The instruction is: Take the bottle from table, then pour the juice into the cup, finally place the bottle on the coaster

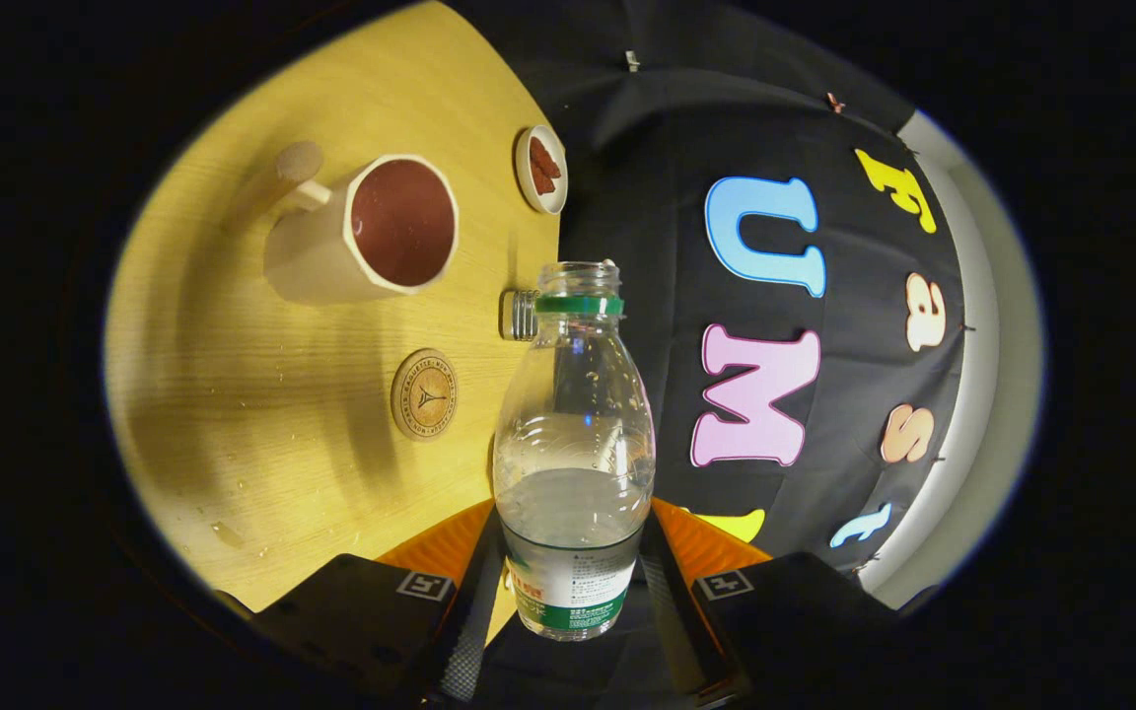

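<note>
Gripper (573, 582) fingers were clamped on the bottle (574, 463), one dark pad on each side of its lower body at the label band; you held it between them with its open neck pointing away from the camera. The table (262, 444) appeared rolled to the 9 o'clock side of the bottle, so the bottle's real tilt could not be told.

Bottle findings: thin clear plastic, rounded shoulders, green collar ring below an uncapped threaded mouth, printed label at the base. Clear liquid filled roughly its lower part, level with the top of the label. I judged it light to moderate in weight, with the load shifting as it tips. The wall looked soft enough to buckle under a hard squeeze and smooth enough to slip, more so if wet. Your hold at the label band was sound: low, near the liquid's mass.

Surroundings: a cream mug-shaped cup (371, 232) lay at 11 o'clock from the bottle's mouth, well apart, faceted outside, dark reddish inside, handle turned away. A round cork-like coaster (424, 393), flat and matte with a printed emblem, lay at 9 o'clock, near the bottle's shoulder. A ribbed cap (522, 315) sat just beside the neck at 9 o'clock. A small white dish (540, 169) with reddish pieces lay at 12 o'clock. Droplets marked the pale wood-grain tabletop.
</note>
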`<state>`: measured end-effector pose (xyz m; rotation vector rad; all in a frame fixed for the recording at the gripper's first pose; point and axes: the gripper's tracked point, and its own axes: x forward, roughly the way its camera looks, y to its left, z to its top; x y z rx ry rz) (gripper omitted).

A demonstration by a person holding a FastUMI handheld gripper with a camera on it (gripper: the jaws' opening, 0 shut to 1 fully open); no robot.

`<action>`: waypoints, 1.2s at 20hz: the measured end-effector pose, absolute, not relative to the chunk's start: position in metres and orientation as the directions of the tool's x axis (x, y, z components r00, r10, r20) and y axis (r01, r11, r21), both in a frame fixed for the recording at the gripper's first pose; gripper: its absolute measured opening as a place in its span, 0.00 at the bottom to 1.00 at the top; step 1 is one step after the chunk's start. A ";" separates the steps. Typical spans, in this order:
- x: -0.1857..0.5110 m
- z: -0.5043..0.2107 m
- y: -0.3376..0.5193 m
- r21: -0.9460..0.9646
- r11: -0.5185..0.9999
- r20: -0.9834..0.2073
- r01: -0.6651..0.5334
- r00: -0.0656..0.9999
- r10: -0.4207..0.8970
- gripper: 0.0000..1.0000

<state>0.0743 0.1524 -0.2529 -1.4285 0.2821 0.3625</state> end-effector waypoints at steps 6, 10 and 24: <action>0.077 -0.257 0.155 -0.912 0.025 -0.406 -0.409 0.910 0.083 0.74; 0.080 -0.256 0.159 -0.913 -0.004 -0.407 -0.409 0.908 0.098 0.74; 0.088 -0.256 0.170 -0.916 -0.063 -0.401 -0.396 0.908 0.126 0.74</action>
